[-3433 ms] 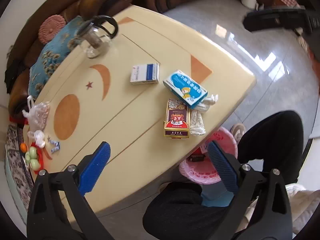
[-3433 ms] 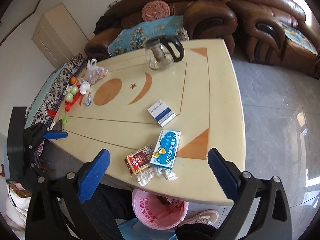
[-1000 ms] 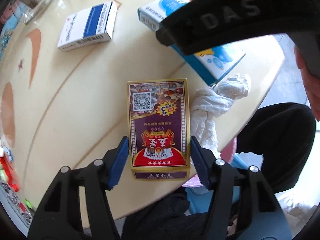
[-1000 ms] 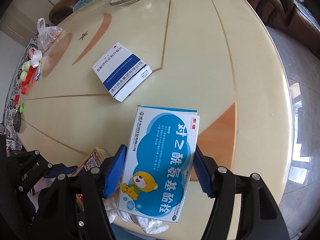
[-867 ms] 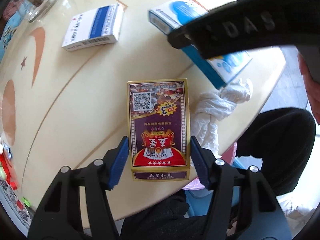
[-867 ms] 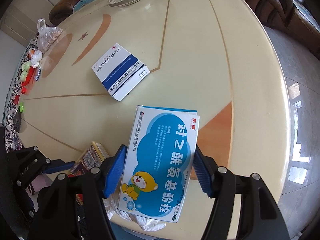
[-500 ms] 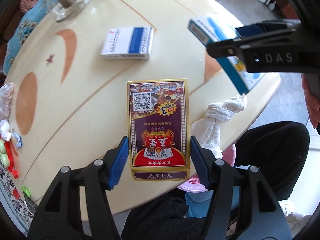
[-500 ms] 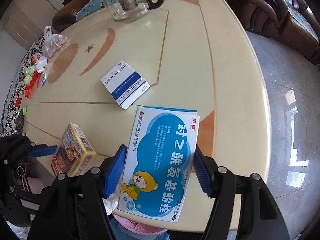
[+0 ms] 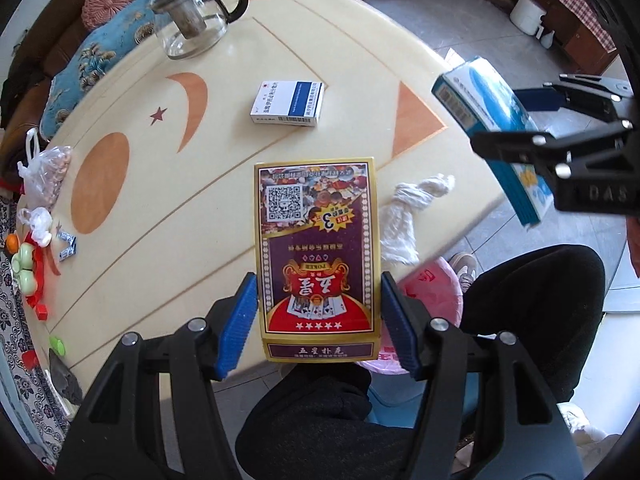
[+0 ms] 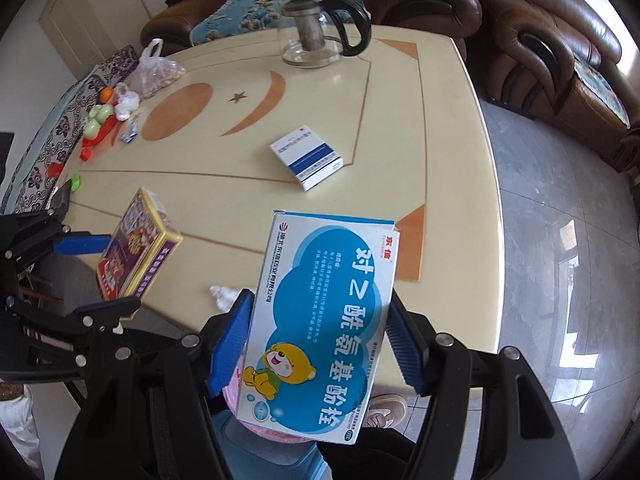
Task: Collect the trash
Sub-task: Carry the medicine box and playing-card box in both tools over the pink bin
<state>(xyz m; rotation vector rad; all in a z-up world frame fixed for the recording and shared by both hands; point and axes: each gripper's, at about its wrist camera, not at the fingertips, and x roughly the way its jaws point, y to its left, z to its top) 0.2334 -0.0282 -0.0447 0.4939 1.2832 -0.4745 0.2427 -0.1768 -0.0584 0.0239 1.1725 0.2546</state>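
Both grippers point steeply down, lifted off the table [image 9: 168, 216] now: left gripper [image 9: 316, 316] jaws clamp the card box [image 9: 316, 248], right gripper [image 10: 320, 344] jaws clamp the blue box [image 10: 320, 320].

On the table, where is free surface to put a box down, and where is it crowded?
Bare top lies between the glass teapot and the white-and-blue medicine box, and along the right edge past that box. Crowded: the left edge, around the plastic bag and small toys.
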